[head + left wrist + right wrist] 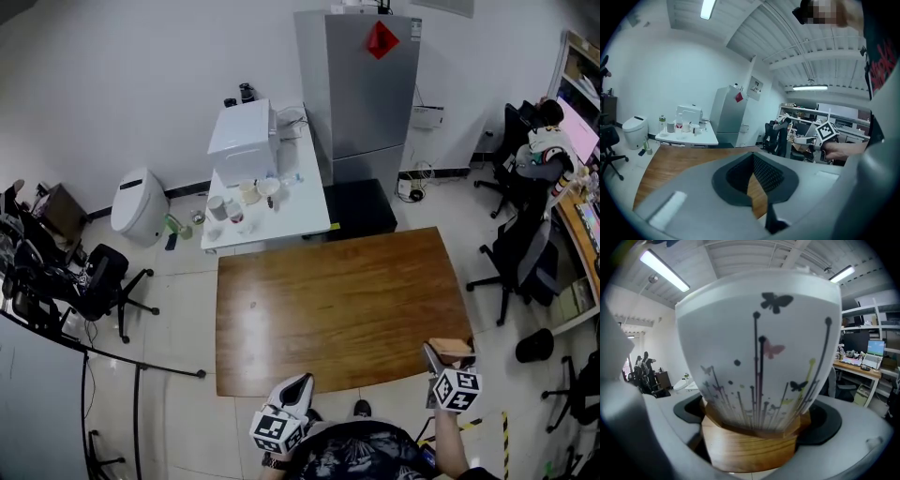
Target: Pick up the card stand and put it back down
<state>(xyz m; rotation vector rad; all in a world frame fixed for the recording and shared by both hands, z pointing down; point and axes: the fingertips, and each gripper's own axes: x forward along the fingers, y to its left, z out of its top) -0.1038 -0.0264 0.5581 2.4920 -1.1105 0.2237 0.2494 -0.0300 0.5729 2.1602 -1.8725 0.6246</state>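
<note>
The card stand (752, 448) is a round wooden base holding an upright white card (759, 352) printed with butterflies and stems. It fills the right gripper view, and my right gripper (754, 430) is shut on the base. In the head view the card stand (452, 348) is held by the right gripper (448, 358) at the near right corner of the brown wooden table (337, 309); I cannot tell whether it touches the tabletop. My left gripper (294, 391) hovers at the table's near edge, its jaws together and holding nothing. The left gripper (754, 187) points across the table.
Beyond the table stand a white side table (305, 220) with cups and a white box, and a grey fridge (370, 94). Black office chairs are at the left (98, 272) and right (520, 253). A person (544, 145) sits at a desk far right.
</note>
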